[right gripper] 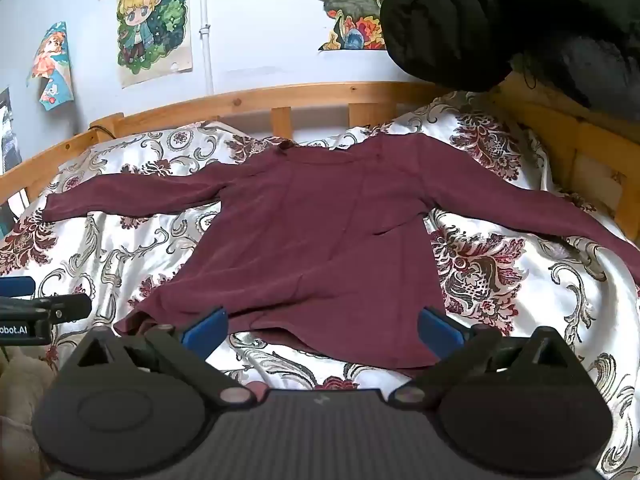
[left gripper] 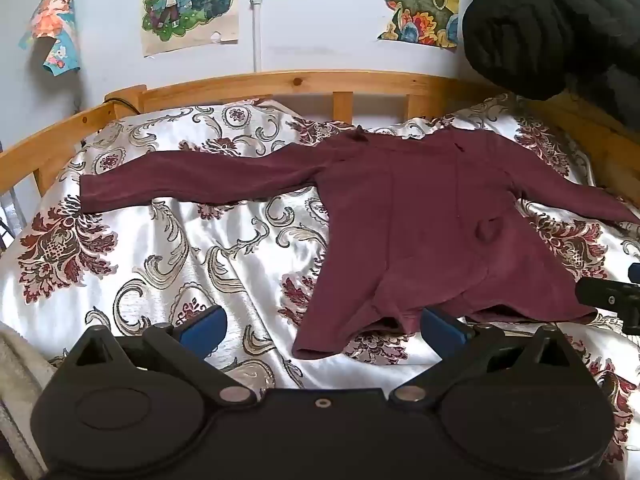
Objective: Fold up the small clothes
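On a bed covered by a white satin bedspread (left gripper: 168, 248) with dark red floral patterns, a maroon long-sleeved top (left gripper: 420, 232) lies flat, both sleeves stretched out to the sides, hem toward the cameras. Near the hem, the left gripper (left gripper: 322, 326) hovers with its blue fingers (left gripper: 204, 326) spread wide apart, gripping nothing. Beside it, the right gripper (right gripper: 322, 326) also hovers just short of the hem, fingers equally apart and empty. Behind the bed runs a wooden bed rail (left gripper: 280, 82), with cartoon posters (left gripper: 190, 4) on the pale wall.
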Available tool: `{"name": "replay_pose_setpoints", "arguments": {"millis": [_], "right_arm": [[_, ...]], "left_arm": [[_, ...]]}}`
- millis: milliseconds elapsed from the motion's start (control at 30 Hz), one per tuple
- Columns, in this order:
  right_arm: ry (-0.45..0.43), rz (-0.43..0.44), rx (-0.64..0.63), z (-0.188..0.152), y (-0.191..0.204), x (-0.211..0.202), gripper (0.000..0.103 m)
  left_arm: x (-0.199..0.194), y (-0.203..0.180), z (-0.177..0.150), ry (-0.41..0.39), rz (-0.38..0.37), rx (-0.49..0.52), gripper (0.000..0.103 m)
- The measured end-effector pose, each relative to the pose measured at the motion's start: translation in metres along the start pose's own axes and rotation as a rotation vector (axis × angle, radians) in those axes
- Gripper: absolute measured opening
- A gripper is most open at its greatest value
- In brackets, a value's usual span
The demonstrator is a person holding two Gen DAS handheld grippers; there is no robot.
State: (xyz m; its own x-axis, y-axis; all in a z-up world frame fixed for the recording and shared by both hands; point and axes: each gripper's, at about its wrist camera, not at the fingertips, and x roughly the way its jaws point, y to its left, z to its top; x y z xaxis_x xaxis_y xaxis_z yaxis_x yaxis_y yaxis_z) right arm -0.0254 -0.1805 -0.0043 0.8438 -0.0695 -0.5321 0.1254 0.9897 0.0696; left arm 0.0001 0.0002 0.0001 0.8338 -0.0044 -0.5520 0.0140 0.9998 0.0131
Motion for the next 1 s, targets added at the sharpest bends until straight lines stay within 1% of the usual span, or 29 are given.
{"name": "replay_pose_setpoints", "arguments": {"millis": [67, 100, 267, 300, 467, 700, 1000], "right_arm": [[-0.001, -0.003, 0.000, 0.0007, 0.0008, 0.0007, 0.103], [-0.015, 0.010, 0.012, -0.0001, -0.0009, -0.0006, 0.103], [-0.012, 0.007, 0.010, 0.0005, -0.0004, -0.0002, 0.103], [-0.011, 0.007, 0.009, 0.0009, 0.0003, 0.0000, 0.103], [-0.011, 0.002, 0.007, 0.0033, 0.0018, 0.0001, 0.103], [-0.013, 0.003, 0.008, -0.0004, 0.0010, 0.0027, 0.103], [-0.008, -0.001, 0.013, 0.0025, 0.0016, 0.0033, 0.103]], "left_arm": [[0.0002, 0.0006, -0.0001, 0.002, -0.004, 0.001, 0.102], [0.0002, 0.0012, -0.0002, 0.005, -0.009, 0.001, 0.102], [-0.0020, 0.0071, -0.0015, 0.003, -0.024, 0.006, 0.102], [0.0001, 0.0035, -0.0009, 0.013, -0.001, 0.008, 0.102], [-0.0005, 0.0033, -0.0015, 0.009, -0.001, 0.013, 0.102], [0.0011, 0.0005, -0.0003, 0.008, 0.024, 0.012, 0.102], [0.0017, 0.0009, -0.0011, 0.007, 0.017, 0.012, 0.102]]}}
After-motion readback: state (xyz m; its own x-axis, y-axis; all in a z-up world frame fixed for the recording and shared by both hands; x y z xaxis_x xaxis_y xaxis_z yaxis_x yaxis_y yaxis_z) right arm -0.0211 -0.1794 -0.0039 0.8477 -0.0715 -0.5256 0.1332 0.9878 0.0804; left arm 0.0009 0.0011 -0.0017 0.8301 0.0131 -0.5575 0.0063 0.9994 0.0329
